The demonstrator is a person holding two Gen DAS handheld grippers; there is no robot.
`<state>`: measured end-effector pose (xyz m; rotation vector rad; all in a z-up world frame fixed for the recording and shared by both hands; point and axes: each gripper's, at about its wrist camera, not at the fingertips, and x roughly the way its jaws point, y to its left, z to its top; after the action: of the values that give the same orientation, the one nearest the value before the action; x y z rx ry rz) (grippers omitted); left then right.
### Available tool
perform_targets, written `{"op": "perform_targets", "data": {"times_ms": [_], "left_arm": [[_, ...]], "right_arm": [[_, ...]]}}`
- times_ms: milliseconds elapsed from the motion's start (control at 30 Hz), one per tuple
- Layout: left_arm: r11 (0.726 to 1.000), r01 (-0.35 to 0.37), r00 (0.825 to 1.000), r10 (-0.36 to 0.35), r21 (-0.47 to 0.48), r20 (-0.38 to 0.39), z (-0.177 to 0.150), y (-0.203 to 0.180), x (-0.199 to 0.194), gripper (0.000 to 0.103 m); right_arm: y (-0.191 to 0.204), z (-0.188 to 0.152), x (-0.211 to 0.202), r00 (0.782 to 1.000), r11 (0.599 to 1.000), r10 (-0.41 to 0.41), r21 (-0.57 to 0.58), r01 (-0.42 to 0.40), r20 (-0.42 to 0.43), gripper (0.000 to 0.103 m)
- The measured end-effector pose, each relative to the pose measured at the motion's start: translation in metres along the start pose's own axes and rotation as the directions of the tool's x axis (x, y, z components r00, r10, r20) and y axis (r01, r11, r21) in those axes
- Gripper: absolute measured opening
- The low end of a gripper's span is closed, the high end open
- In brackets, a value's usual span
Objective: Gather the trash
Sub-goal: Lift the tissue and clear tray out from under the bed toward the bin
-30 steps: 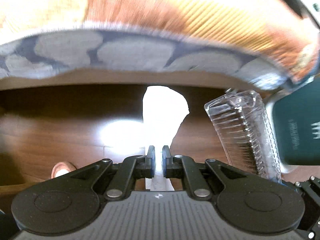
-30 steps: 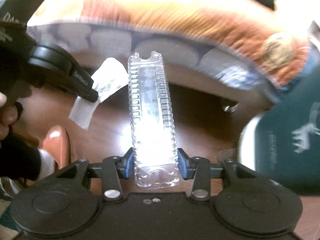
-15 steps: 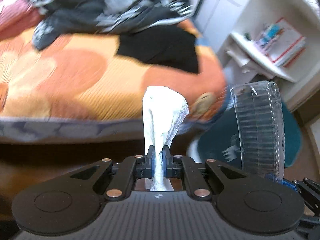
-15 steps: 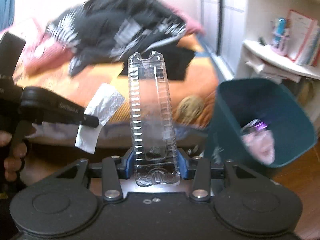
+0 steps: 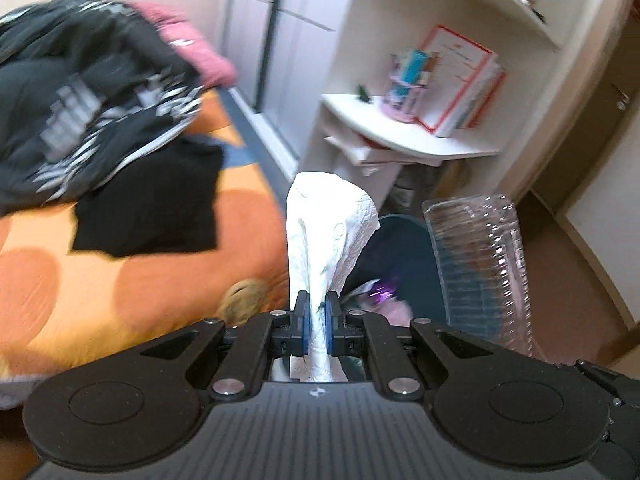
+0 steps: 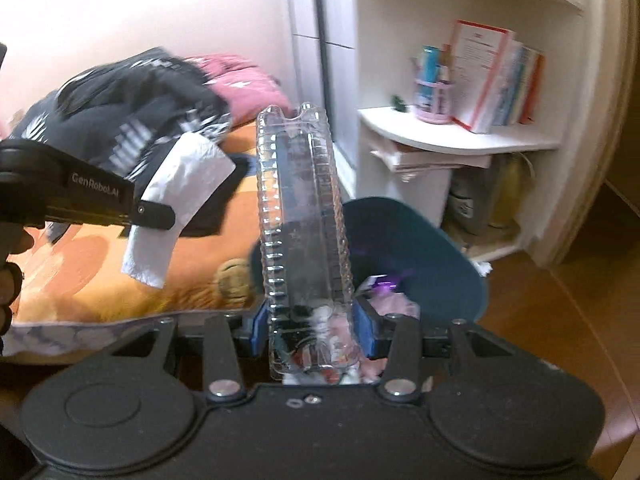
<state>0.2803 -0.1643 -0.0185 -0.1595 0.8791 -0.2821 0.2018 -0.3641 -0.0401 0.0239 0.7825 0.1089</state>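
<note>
White tissue [image 5: 328,236] pinched in left gripper [image 5: 316,320]; plastic tray [image 6: 304,224] clamped in right gripper [image 6: 312,330].

The dark clothes [image 5: 92,120] piled on the orange bedspread [image 5: 132,280] at ten o'clock are motion-smeared, their white print unreadable. The teal bin [image 6: 432,256] is largely hidden behind the clear plastic tray [image 6: 304,232] and the white tissue [image 5: 328,240]; its contents show only as a pink-and-purple blur. Book titles on the white shelf [image 5: 404,128] at one o'clock are too soft to read. A hand [image 6: 10,276] at nine o'clock is cut by the edge.
</note>
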Motion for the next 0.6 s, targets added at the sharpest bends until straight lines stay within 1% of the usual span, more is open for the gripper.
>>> {"op": "perform_targets", "data": {"times_ms": [133, 267, 333, 433, 533, 600], "left_arm": [[0.999, 0.029, 0.999, -0.028, 0.046, -0.015, 0.017, -0.033, 0.023, 0.007], [0.996, 0.062, 0.996, -0.058, 0.063, -0.063, 0.027, -0.055, 0.053, 0.007], [0.995, 0.065, 0.994, -0.058, 0.074, -0.088, 0.028, -0.063, 0.068, 0.007], [0.995, 0.06, 0.99, -0.048, 0.083, -0.134, 0.027, -0.07, 0.092, 0.007], [0.996, 0.07, 0.981, -0.058, 0.061, -0.186, 0.022, -0.068, 0.116, 0.007], [0.996, 0.051, 0.975, -0.033, 0.076, -0.221, 0.017, -0.069, 0.133, 0.007]], "right_arm": [[-0.021, 0.004, 0.008, 0.999, 0.999, -0.035, 0.027, 0.035, -0.008, 0.043], [-0.035, 0.004, 0.017, 0.998, 0.997, -0.065, 0.034, 0.066, -0.026, 0.043], [-0.04, 0.004, 0.025, 0.996, 0.996, -0.073, 0.044, 0.075, -0.042, 0.043], [-0.047, 0.003, 0.043, 0.995, 0.995, -0.061, 0.071, 0.067, -0.083, 0.043], [-0.05, 0.0, 0.064, 0.988, 0.994, -0.078, 0.063, 0.087, -0.135, 0.043], [-0.051, -0.003, 0.076, 0.984, 0.993, -0.091, 0.06, 0.101, -0.156, 0.043]]}}
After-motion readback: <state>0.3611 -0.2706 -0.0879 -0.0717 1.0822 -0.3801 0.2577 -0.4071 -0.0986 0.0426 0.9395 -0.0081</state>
